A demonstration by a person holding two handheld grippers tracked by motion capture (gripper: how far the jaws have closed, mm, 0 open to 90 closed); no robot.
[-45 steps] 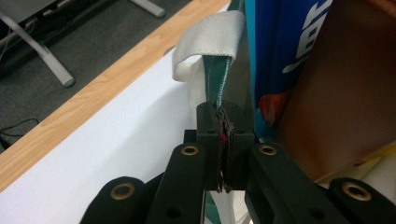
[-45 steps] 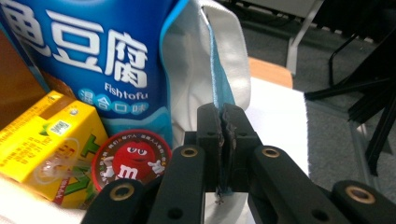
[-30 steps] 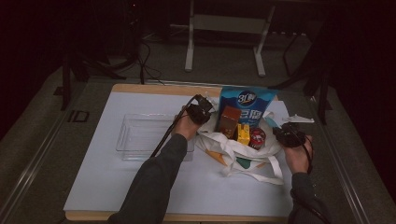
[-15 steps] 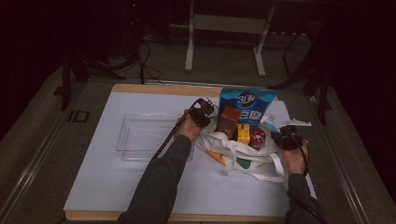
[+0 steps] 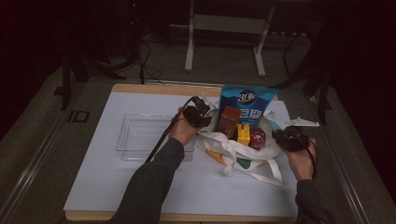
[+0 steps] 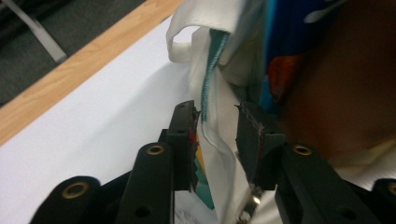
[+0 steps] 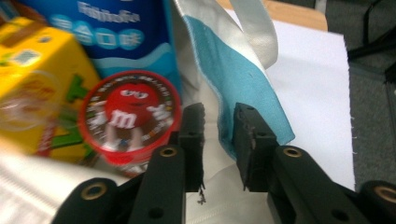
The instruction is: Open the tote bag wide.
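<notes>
The tote bag, white cloth with teal trim, lies slumped on the counter around snacks. Left tool and right tool, jaws just parted, straddle its edges without pinching. A clear tray sits left.

Dark sleeves; black fingers with brass-ringed screw holes, trailing cables.

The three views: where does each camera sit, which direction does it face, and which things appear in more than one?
High view: above the table's near side, looking forward and down; both forearms, left gripper, right gripper.
Left gripper view: rides that gripper; jaws just opened, straddling the bag rim.
Right gripper view: rides that gripper; jaws just opened around the bag edge.
Shared: cloth bag, red candy tub, blue packet.
</notes>
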